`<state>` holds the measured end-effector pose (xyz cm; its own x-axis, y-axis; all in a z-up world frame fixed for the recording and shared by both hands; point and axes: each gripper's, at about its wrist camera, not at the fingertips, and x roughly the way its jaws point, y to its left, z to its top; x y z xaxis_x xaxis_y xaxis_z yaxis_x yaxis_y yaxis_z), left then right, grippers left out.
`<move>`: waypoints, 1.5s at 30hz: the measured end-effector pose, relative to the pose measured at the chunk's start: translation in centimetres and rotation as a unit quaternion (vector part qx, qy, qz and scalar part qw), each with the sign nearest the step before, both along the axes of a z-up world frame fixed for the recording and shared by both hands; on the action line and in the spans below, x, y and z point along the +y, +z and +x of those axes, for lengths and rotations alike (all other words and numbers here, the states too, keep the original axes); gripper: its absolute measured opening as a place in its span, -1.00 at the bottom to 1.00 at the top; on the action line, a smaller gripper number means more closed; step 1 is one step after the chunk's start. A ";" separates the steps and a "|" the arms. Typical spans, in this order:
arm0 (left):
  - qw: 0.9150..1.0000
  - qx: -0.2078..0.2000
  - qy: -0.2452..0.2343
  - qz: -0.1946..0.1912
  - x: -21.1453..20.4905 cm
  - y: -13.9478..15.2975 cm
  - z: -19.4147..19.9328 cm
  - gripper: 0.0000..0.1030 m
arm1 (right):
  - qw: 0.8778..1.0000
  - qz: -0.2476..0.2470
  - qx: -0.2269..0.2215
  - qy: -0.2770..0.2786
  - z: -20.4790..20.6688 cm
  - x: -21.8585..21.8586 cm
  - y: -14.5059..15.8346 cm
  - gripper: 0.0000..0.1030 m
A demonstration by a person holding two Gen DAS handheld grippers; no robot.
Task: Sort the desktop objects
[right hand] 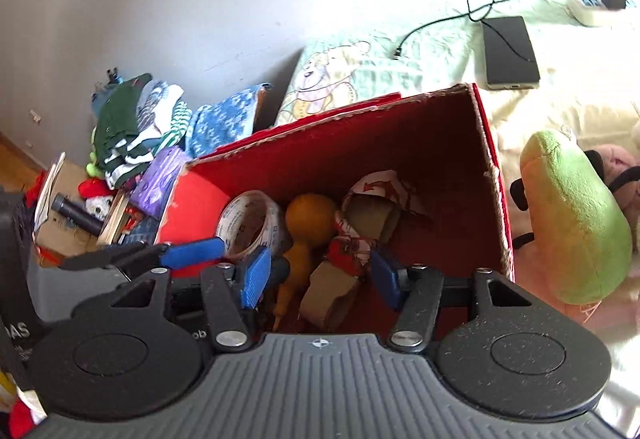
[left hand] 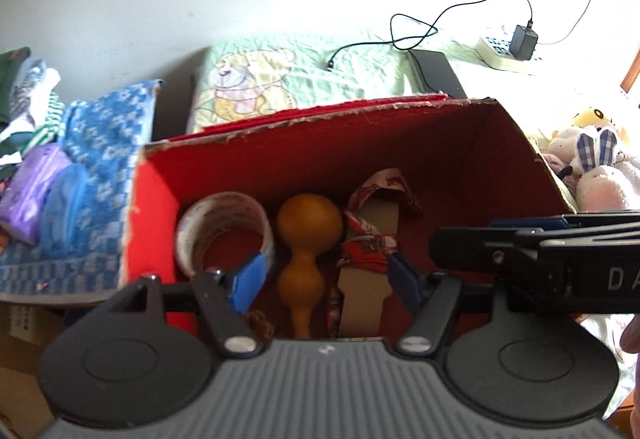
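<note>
A red cardboard box (left hand: 360, 143) (right hand: 380, 135) stands open on the bed. Inside lie a clear tape roll (left hand: 226, 223) (right hand: 250, 223), a brown wooden gourd (left hand: 308, 235) (right hand: 310, 223) and a cardboard piece wrapped in red-patterned fabric (left hand: 372, 235) (right hand: 368, 215). My left gripper (left hand: 326, 281) hovers at the box's near edge, open, with the gourd and the wrapped piece lying below the gap. My right gripper (right hand: 319, 279) hangs over the same edge, open and empty. Each view also shows the other gripper from the side: the right gripper (left hand: 520, 251) and the left gripper (right hand: 160, 255).
Plush toys (left hand: 596, 167), including an avocado plush (right hand: 576, 219), crowd the box's right side. A black power bank (right hand: 510, 53), a cable and a power strip (left hand: 508, 49) lie behind. A blue patterned cloth (left hand: 108, 143), folded clothes (right hand: 136, 127) and a purple packet (left hand: 32, 187) sit to the left.
</note>
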<state>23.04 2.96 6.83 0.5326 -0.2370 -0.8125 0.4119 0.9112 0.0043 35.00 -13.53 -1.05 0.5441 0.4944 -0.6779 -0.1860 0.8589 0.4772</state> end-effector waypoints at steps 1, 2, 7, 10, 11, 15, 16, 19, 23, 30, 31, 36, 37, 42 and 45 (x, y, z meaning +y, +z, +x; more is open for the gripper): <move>1.000 -0.003 0.007 0.002 0.1 0.3 -0.5 0.39 | 1.000 -0.003 -0.010 0.001 -0.6 -0.3 0.7 0.14; 1.000 -0.003 0.014 0.004 0.1 0.5 -0.9 0.39 | 1.000 -0.006 -0.021 0.001 -1.0 -0.3 1.0 0.14; 0.998 -0.011 0.061 0.014 0.9 1.9 -2.7 0.39 | 0.997 -0.019 -0.071 0.001 -2.9 -0.8 2.7 0.14; 0.996 -0.016 0.086 0.021 0.7 2.5 -4.2 0.59 | 0.996 -0.019 -0.091 -0.011 -3.6 -1.8 3.3 0.15; 0.995 -0.020 0.095 0.020 0.6 2.7 -4.6 0.76 | 0.995 -0.020 -0.096 -0.013 -3.9 -2.1 3.4 0.15; 0.992 -0.048 0.117 0.028 0.1 3.6 -6.4 0.93 | 0.994 -0.019 -0.102 -0.020 -4.7 -3.4 3.4 0.16; 0.991 -0.049 0.120 0.033 -0.1 3.7 -6.7 0.93 | 0.995 -0.016 -0.100 -0.016 -4.9 -3.9 3.4 0.16; 0.990 -0.043 0.126 0.046 -0.6 3.7 -7.6 0.93 | 0.995 -0.004 -0.102 0.000 -5.5 -4.8 3.5 0.18; 0.987 -0.045 0.144 0.048 -0.8 3.7 -8.9 0.93 | 0.994 0.010 -0.104 0.032 -6.5 -5.2 3.6 0.31; 0.980 -0.068 0.177 0.062 0.5 3.9 -11.2 0.68 | 0.990 0.039 -0.095 0.094 -8.2 -5.6 2.7 0.30; 0.980 -0.063 0.181 0.055 1.1 3.8 -11.5 0.67 | 0.990 0.038 -0.091 0.102 -8.4 -5.5 2.4 0.30; 0.978 -0.003 0.209 -0.007 4.7 2.4 -12.3 0.63 | 0.989 0.035 -0.050 0.134 -9.0 -4.7 0.2 0.30; 0.976 0.009 0.216 -0.013 5.3 1.9 -12.3 0.56 | 0.989 0.031 -0.042 0.141 -9.1 -4.4 -0.3 0.30; 0.974 0.049 0.221 -0.017 7.2 -0.8 -12.3 0.42 | 0.988 0.023 0.010 0.153 -9.0 -3.1 -2.5 0.30; 0.974 0.066 0.216 -0.015 7.6 -2.3 -12.3 0.35 | 0.987 0.039 0.047 0.146 -8.4 -2.6 -3.5 0.30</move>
<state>10.78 10.58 4.49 0.4789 -0.0395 -0.8770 -0.0144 0.9985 -0.0528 26.62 -16.14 -4.52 0.3066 0.6741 -0.6720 -0.3723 0.7347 0.5671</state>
